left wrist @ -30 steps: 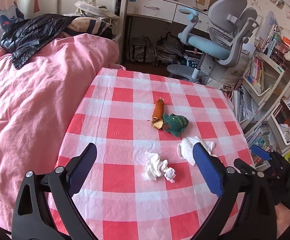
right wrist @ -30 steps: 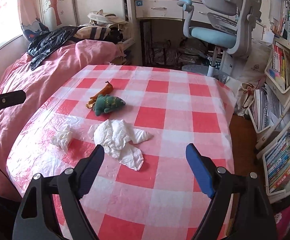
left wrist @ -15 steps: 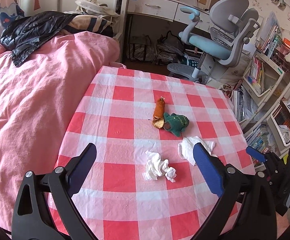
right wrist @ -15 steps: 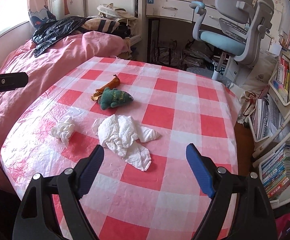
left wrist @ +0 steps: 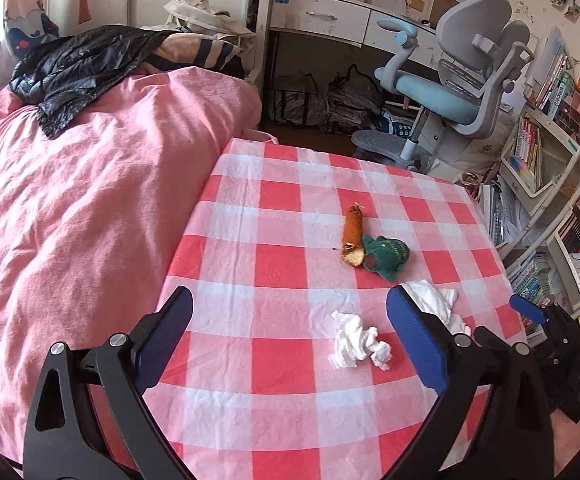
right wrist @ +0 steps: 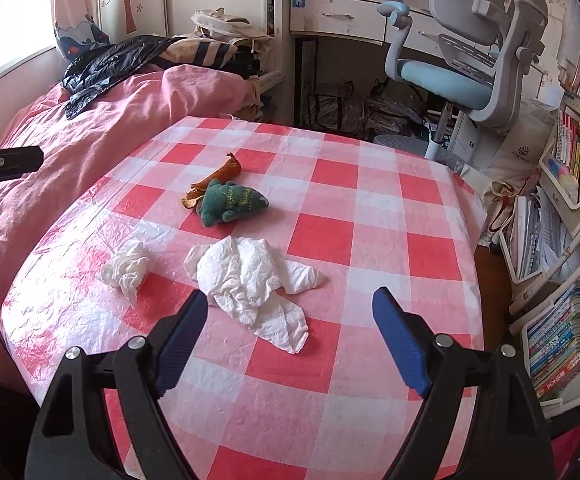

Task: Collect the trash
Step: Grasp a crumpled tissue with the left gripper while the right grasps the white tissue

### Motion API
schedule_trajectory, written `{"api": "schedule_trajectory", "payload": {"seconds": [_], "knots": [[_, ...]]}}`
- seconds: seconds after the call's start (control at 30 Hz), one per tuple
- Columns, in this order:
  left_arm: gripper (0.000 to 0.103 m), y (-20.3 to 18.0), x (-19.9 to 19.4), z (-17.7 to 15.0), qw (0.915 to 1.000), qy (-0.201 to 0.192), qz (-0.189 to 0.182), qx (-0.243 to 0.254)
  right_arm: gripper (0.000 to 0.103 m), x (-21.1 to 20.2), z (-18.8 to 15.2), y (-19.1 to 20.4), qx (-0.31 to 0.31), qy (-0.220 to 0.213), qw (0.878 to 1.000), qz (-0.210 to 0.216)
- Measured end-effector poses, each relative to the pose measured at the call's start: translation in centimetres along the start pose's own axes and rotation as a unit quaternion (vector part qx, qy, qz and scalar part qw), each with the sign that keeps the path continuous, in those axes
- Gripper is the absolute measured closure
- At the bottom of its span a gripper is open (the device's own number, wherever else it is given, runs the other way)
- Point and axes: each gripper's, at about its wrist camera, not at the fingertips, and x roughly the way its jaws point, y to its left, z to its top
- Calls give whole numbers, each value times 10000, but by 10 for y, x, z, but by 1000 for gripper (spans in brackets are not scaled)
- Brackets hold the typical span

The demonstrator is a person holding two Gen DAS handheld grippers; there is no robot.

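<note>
On the red-and-white checked table (left wrist: 277,264) (right wrist: 370,248) lie two crumpled white tissues: a small wad (left wrist: 360,340) (right wrist: 127,266) and a larger spread one (left wrist: 436,302) (right wrist: 253,280). Beyond them an orange peel (left wrist: 353,236) (right wrist: 215,180) touches a green knitted toy (left wrist: 386,256) (right wrist: 229,202). My left gripper (left wrist: 290,322) hovers open over the table, the small wad just right of centre between its fingers. My right gripper (right wrist: 287,316) is open above the larger tissue's near end, touching nothing. It also shows at the right edge of the left wrist view (left wrist: 530,314).
A bed with a pink duvet (left wrist: 81,208) and a black jacket (left wrist: 89,64) borders the table's left side. Behind stand a desk (left wrist: 330,20) and a grey-blue office chair (left wrist: 458,92). Bookshelves (right wrist: 566,248) crowd the right.
Both views have shifted only slightly; the tissues sit a little nearer to the fingers of each gripper. Nothing on the table has moved and both grippers stay open.
</note>
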Motion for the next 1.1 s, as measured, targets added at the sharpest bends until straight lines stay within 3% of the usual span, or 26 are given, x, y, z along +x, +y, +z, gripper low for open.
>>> {"api": "schedule_trajectory", "payload": {"seconds": [0.2,0.3,0.43,0.67,0.73,0.87,0.93,1.0,1.1], "knots": [[9,22,23,-2,9981,439,-166,-392,22,14,3,-1,84,139,9995,275],[9,0,36,-8,9976,631,-296,-19,22,23,7,4,-35,206,9989,426],[9,-36,59,-20,9940,874,-87,659,22,39,16,10,-120,305,9980,546],[11,-67,91,-35,9859,1091,138,1263,24,68,23,18,-341,553,9965,533],[21,-72,95,-37,9839,1114,109,1396,41,74,21,19,-399,714,9950,581],[81,-84,104,-45,9749,1374,-181,1743,59,77,19,21,-482,893,9924,703],[85,-92,98,-46,9728,1244,-177,1947,83,74,20,21,-458,940,9913,805],[86,-95,88,-43,9732,1110,-240,2001,89,70,21,20,-437,921,9913,831],[86,-97,63,-33,9772,721,-272,1978,90,58,23,14,-329,766,9929,852]]}}
